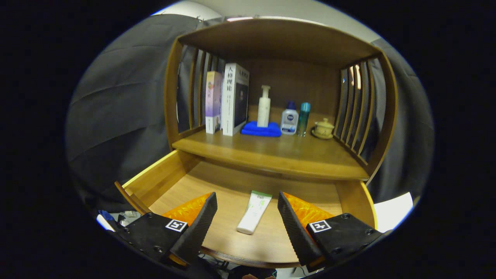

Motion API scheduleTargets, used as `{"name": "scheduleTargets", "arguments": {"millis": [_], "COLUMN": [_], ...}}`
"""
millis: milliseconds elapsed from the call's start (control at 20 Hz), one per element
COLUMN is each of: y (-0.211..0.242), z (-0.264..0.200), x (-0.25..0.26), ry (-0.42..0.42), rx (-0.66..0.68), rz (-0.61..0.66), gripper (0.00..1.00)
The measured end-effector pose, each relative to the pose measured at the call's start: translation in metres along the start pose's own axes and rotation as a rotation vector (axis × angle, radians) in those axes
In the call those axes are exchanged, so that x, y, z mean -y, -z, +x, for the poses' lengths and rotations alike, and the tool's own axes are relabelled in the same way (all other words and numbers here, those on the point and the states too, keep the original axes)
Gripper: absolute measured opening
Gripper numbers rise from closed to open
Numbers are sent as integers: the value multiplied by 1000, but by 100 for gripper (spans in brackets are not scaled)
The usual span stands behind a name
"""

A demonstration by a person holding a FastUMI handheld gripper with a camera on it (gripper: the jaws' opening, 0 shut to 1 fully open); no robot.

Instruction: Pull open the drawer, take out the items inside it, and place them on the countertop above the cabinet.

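The wooden drawer [162, 174] stands pulled out below the cabinet's countertop [271, 155]. On its floor lies a white tube with a green end [254, 211], lengthwise, cap end toward me. My gripper [247, 201] hovers above the drawer, open, with the tube seen in the gap between the two black fingers [201, 221]. Nothing is held.
At the back of the countertop stand two books [228, 100], a white pump bottle [264, 106] on a folded blue cloth [262, 130], a small white bottle [289, 119], a teal bottle [303, 118] and a lidded cup [323, 128]. Slatted side walls and a top board enclose that shelf.
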State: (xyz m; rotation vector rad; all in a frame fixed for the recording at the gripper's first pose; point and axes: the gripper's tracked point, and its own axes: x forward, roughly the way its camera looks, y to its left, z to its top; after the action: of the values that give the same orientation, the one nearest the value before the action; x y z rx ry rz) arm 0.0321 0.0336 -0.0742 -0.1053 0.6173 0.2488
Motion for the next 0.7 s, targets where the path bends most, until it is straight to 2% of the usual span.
{"name": "scheduleTargets", "arguments": {"millis": [250,550,700], "y": [9,50,60], "z": [30,60,74], "x": [4,-1,7], "ry": [-19,-78,-74], "rx": [-209,-517,-592], "rz": [-13,5,32], "gripper": [98,98,98]}}
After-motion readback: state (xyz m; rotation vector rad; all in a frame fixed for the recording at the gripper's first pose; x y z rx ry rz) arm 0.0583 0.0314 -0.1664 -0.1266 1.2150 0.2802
